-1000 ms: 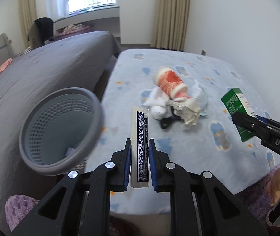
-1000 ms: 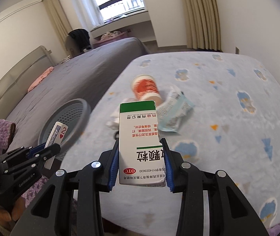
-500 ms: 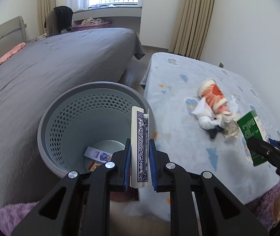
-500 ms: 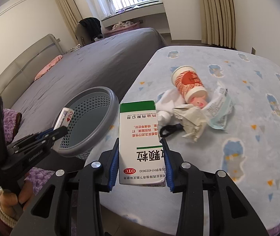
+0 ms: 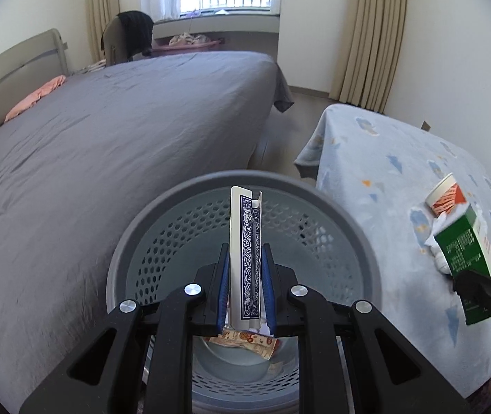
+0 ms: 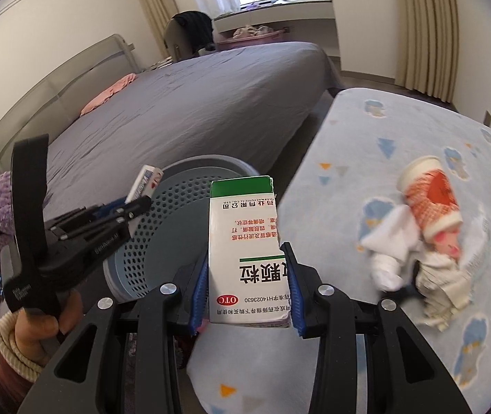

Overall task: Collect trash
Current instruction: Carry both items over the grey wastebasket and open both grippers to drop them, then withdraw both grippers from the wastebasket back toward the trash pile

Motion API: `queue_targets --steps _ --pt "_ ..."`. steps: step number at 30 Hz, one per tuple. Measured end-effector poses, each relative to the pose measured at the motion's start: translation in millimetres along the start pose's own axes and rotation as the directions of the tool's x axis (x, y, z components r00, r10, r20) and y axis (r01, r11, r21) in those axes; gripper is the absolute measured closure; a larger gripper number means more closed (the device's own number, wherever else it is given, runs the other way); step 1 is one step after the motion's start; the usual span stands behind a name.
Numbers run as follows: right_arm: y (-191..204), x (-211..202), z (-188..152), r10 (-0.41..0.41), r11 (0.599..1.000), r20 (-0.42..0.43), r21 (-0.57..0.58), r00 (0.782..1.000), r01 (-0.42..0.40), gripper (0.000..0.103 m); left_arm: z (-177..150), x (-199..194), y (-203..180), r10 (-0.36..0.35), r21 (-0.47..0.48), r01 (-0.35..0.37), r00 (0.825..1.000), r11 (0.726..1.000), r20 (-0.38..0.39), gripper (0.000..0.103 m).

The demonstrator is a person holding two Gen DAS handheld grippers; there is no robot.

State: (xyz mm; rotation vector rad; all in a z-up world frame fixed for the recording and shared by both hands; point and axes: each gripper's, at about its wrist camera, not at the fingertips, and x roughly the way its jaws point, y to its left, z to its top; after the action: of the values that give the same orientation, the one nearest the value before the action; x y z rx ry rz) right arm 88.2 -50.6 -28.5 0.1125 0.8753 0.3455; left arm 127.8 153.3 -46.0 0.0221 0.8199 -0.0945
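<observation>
The left gripper [image 5: 245, 288] is clamped on a card box [image 5: 245, 258], blue patterned back showing, held upright on its narrow edge directly over the mouth of the grey perforated bin [image 5: 349, 214]. Judgement: the step in hand is the drop. It is done well by parting the jaws while the box sits over the middle of the opening, clear of the rim. The box is light and flat, so it may flutter or tip; a low release would limit that.

The right gripper [image 6: 247, 283] grips a green-and-white medicine carton [image 6: 245, 241] across its width, over the edge of the blue patterned cloth [image 6: 401, 131], just beside the bin [image 6: 176, 203] but not yet above it. Judgement: it should wait until the left gripper is out of the way, then travel over the opening.

The bin stands on the floor between the grey bed [image 5: 107, 138] and the clothed surface. At its bottom lie a few paper wrappers [image 5: 245, 339]; much of the floor of the bin is hidden by the gripper.

Uncollected items on the cloth: a red-and-white paper cup [image 6: 428, 193] lying on its side, touching a heap of crumpled white tissue and paper [image 6: 418, 258].
</observation>
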Motion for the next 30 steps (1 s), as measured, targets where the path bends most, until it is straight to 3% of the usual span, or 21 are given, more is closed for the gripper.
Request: queue_targets --steps 6,11,21,23,25,27,28,30 --pt "16.4 38.9 9.7 0.062 0.998 -0.045 -0.017 0.997 -0.063 0.065 -8.7 16.7 13.1 -0.001 -0.03 -0.001 0.998 1.0 -0.059 0.086" --pt "22.2 63.6 14.3 0.067 0.998 -0.076 -0.016 0.995 -0.068 0.065 -11.1 20.6 17.2 -0.031 -0.035 0.028 0.996 0.999 -0.085 0.084" --pt "33.7 78.8 26.9 0.077 0.996 -0.07 -0.034 0.995 -0.079 0.064 -10.7 25.0 34.0 -0.014 -0.099 0.005 0.996 0.995 -0.088 0.081" --pt "35.0 78.1 28.3 0.062 0.997 -0.055 -0.042 0.997 -0.065 0.059 -10.6 24.5 37.3 -0.009 -0.107 0.0 0.996 0.994 -0.087 0.079" --pt "33.6 77.1 28.4 0.058 0.997 -0.046 -0.042 0.997 -0.06 0.052 -11.0 24.9 39.4 -0.003 -0.112 -0.008 0.996 0.994 -0.091 0.07" --pt "32.0 76.8 27.6 0.05 0.998 -0.043 -0.042 0.998 -0.052 0.051 -11.2 24.1 39.9 0.005 -0.111 -0.015 0.996 0.994 -0.089 0.049" --pt "31.8 76.6 27.2 0.046 0.998 -0.043 -0.042 0.998 -0.048 0.051 -10.8 23.0 40.2 0.01 -0.11 -0.019 0.996 0.994 -0.084 0.043" --pt "30.7 76.3 25.7 0.045 0.998 -0.046 -0.036 0.998 -0.046 0.051 -10.3 20.4 39.7 0.015 -0.106 -0.022 0.997 0.994 -0.072 0.039"
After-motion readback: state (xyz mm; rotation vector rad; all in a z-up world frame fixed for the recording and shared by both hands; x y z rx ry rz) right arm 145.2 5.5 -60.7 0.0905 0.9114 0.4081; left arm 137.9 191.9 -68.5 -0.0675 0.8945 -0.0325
